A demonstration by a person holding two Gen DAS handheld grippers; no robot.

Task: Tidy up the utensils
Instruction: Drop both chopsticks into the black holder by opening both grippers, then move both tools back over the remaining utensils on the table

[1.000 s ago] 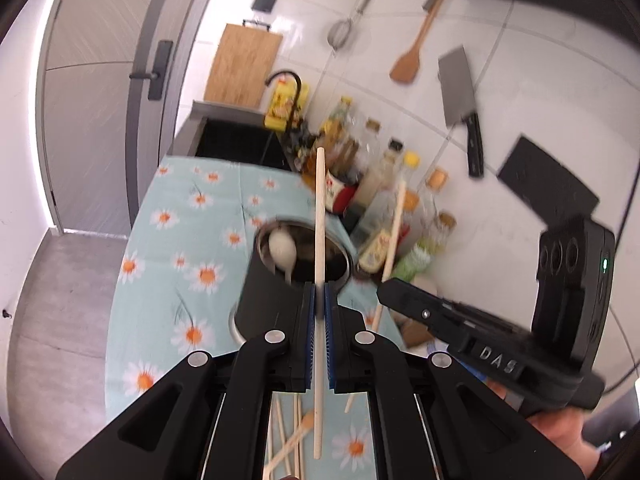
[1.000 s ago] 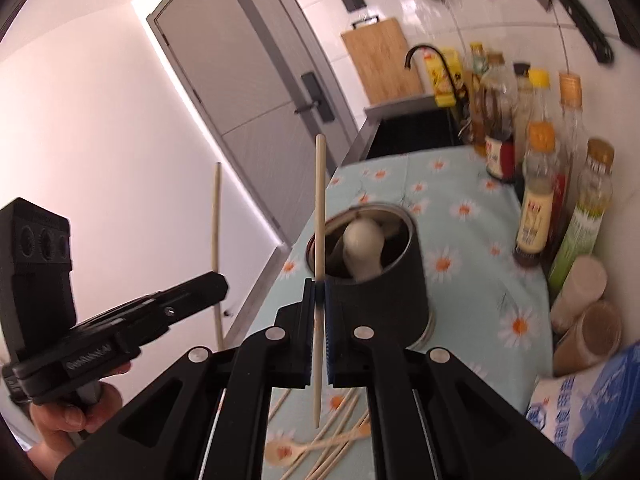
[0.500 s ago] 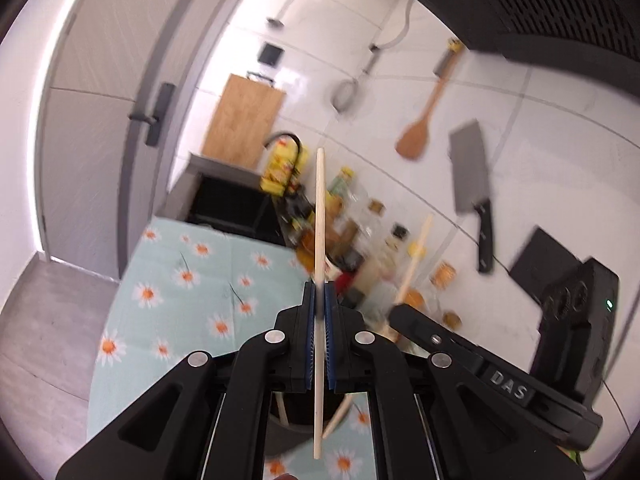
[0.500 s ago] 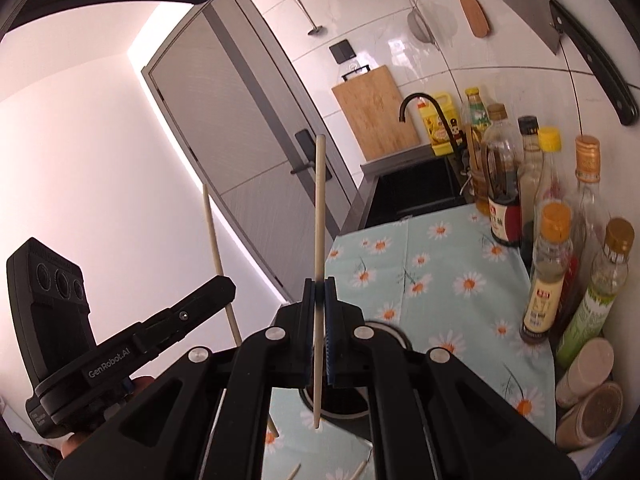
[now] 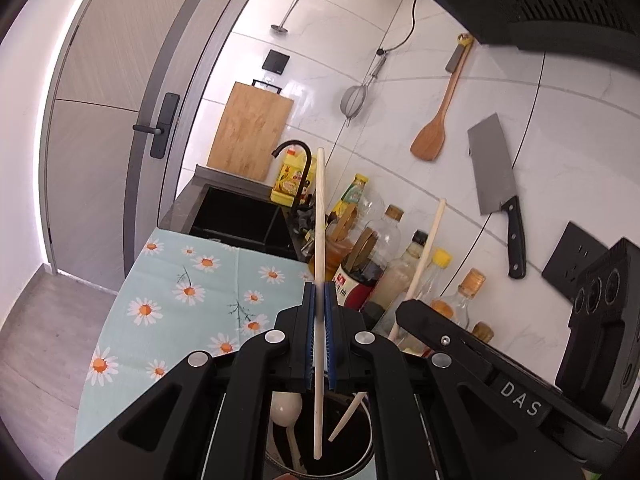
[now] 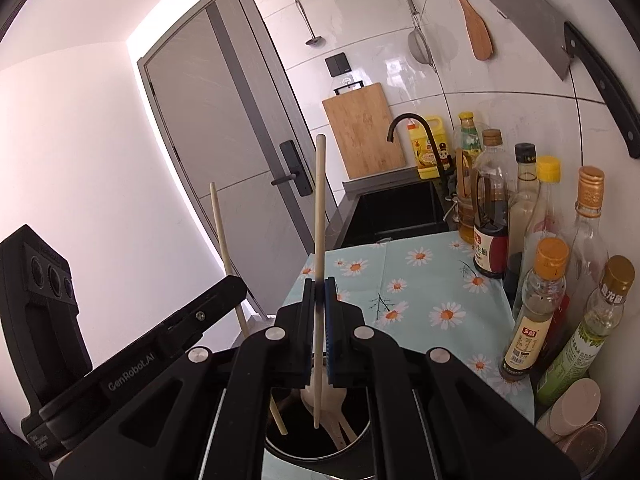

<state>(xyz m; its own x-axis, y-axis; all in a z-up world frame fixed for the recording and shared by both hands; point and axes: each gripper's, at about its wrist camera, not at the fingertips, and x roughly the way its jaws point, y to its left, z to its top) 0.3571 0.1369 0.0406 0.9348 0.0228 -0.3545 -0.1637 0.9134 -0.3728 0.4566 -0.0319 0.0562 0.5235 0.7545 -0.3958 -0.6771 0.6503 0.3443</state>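
My left gripper [image 5: 319, 296] is shut on a pale wooden chopstick [image 5: 320, 220] held upright, its lower tip inside the black utensil holder [image 5: 362, 456] below. My right gripper [image 6: 319, 292] is shut on a second wooden chopstick [image 6: 319, 208], also upright, its tip inside the same holder [image 6: 352, 446]. A white spoon [image 5: 286, 408] stands in the holder; it also shows in the right wrist view [image 6: 334, 404]. Each gripper shows in the other's view: the right one [image 5: 408, 312] with its chopstick [image 5: 428, 248], the left one [image 6: 236, 290] with its chopstick [image 6: 224, 240].
The counter has a daisy-print cloth [image 5: 176, 292]. Sauce bottles [image 6: 532, 320] line the tiled wall on the right. A black sink [image 5: 240, 220] with a black tap lies beyond. A cleaver [image 5: 496, 184], wooden spatula [image 5: 436, 128] and strainer hang on the wall.
Both grippers have come in over the holder, so it now lies directly under the fingers. Both chopstick tips have gone down into its mouth. The grips stay shut.
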